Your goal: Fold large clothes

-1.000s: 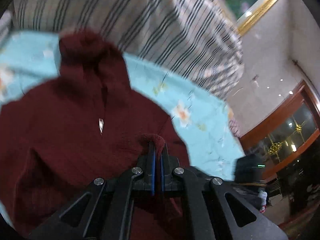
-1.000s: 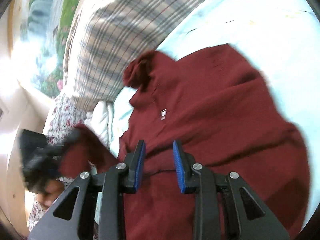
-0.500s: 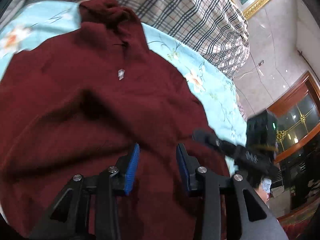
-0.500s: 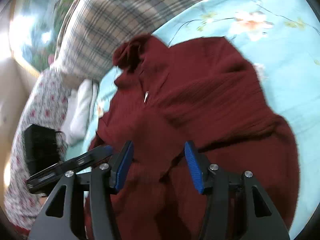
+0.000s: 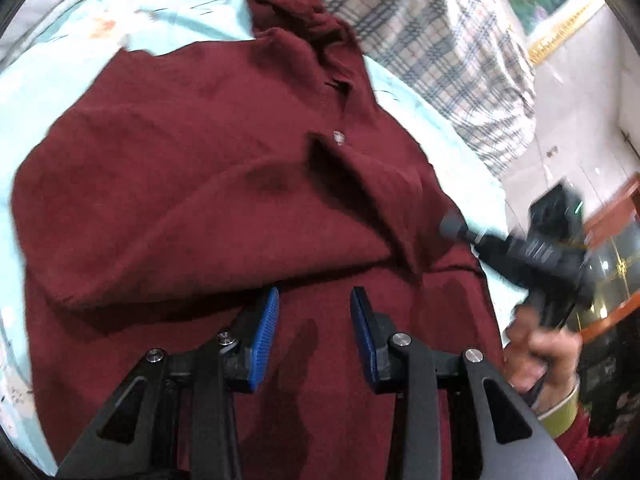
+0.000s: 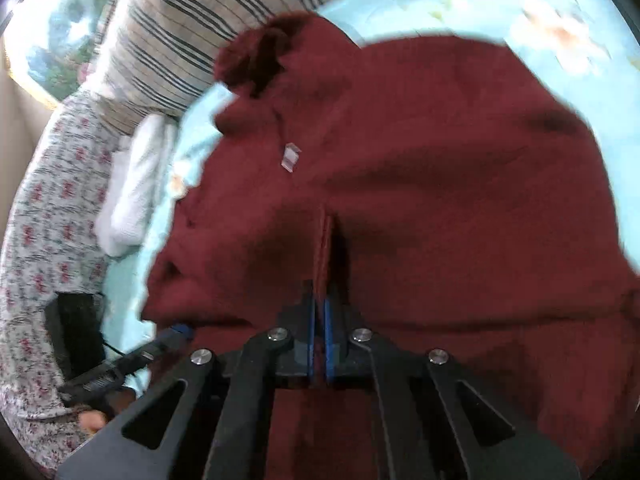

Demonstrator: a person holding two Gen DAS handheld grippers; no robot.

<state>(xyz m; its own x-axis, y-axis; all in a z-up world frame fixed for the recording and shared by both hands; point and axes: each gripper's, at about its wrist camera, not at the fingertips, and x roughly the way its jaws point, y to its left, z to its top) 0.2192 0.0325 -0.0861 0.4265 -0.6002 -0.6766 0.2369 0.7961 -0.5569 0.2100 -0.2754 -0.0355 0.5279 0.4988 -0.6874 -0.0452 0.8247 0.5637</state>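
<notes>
A dark red knit sweater [image 5: 200,160] lies spread on the bed, collar toward the pillows, with a small white label [image 5: 338,137] near the neck. My left gripper [image 5: 314,334] hovers over the sweater's lower part. Its blue pads stand apart and are closing, with only flat fabric beneath them and nothing pinched. My right gripper [image 6: 319,340] is shut on a raised fold of the sweater [image 6: 440,160]. From the left wrist view, the right gripper [image 5: 450,227] reaches in from the right edge with its tip on the sweater.
A light blue floral bedsheet [image 5: 60,52] lies under the sweater. A plaid pillow [image 5: 440,40] sits behind the collar. A floral cloth [image 6: 48,220] and a white cloth [image 6: 132,184] lie at the bed's left side. A hand [image 5: 536,356] holds the right gripper.
My left gripper let go of the sweater fold, opened and dropped toward the sweater's lower part. My right gripper opened wide, then shut on a fold of the sweater.
</notes>
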